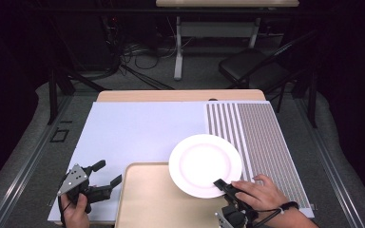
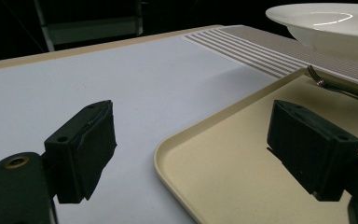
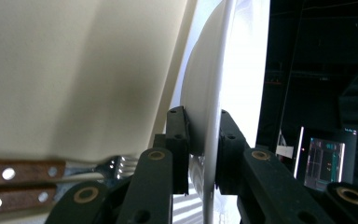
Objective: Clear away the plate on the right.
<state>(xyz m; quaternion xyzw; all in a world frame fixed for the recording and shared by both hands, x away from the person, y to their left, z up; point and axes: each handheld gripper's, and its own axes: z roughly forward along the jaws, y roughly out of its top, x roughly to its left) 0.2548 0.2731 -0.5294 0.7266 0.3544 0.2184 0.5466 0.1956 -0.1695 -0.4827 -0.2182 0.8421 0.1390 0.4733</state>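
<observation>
High view showed the right hand-held gripper [image 1: 222, 184] clamped on the round white ceramic plate's [image 1: 204, 164] rim above the beige plastic tray [image 1: 147, 199]; the left hand-held gripper [image 1: 108, 174] gaped empty

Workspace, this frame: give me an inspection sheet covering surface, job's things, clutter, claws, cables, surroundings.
Surface: white mat with a striped panel, on a wooden table.
Job's things: white plate lifted by its rim over the beige tray.
Clutter: fork and two wooden handles under the plate.
Claws: right claw clamped on the plate rim; left claw open, holding nothing.
Cables: bundle on the floor.
Surroundings: folding chair, second table.
</observation>
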